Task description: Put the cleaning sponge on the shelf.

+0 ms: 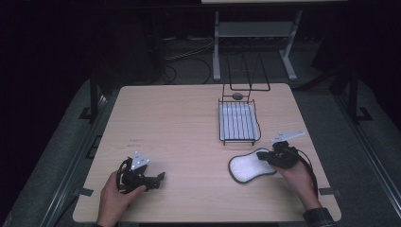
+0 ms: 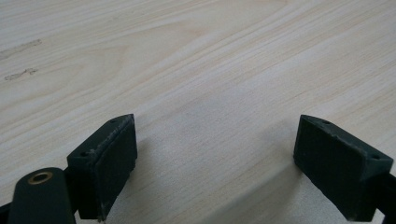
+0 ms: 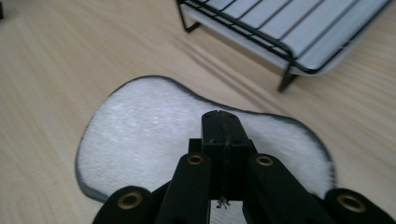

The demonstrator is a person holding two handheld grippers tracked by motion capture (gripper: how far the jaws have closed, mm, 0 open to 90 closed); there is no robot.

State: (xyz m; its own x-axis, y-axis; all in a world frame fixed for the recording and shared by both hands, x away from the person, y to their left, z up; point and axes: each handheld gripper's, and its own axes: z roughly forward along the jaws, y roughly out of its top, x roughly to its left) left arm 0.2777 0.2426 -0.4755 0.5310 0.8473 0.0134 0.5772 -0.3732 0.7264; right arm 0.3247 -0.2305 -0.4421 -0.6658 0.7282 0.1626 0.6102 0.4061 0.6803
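Dark lab: bare table (image 1: 179, 123), floor cables (image 1: 189, 56).

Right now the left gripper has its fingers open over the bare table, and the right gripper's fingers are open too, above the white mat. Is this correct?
Not quite: the right gripper's fingers are shut, pressed together above the white mat, as the right gripper view shows. The left gripper is open over the bare table.

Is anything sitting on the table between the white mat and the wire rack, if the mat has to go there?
Nothing visible. The white mat lies flat under the right tongs, whose jaws are shut. The wire rack stands just beyond it, with bare table between them. The left tongs are off to the side.
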